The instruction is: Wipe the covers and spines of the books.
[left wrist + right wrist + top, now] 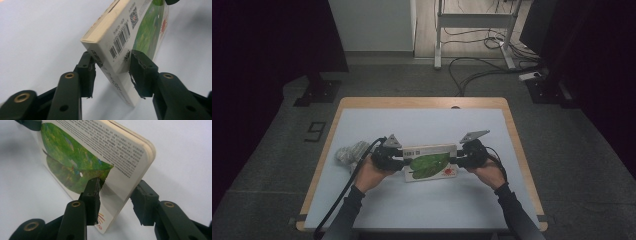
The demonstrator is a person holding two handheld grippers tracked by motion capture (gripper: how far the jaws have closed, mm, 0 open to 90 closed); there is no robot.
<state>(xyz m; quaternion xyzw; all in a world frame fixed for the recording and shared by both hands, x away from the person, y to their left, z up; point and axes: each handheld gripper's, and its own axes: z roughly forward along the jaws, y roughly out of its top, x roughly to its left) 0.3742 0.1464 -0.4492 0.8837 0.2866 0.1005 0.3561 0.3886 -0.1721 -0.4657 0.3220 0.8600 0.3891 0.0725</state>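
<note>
I count one book (430, 162) with a green leaf on its cover, gripped at both short ends. I hold two grippers: my left gripper (398, 159) and my right gripper (459, 156), each with two black jaws. One crumpled cloth (350, 151) lies beside my left hand. One table (422, 102) carries one pale mat (422, 125). One dark number mark (315, 131) sits on the floor.

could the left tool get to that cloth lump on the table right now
Probably not yet: the left tool is clamped on one end of the book, shared with the right tool. The cloth lies close beside it with bare mat between, so once it lets go the way looks free.
</note>
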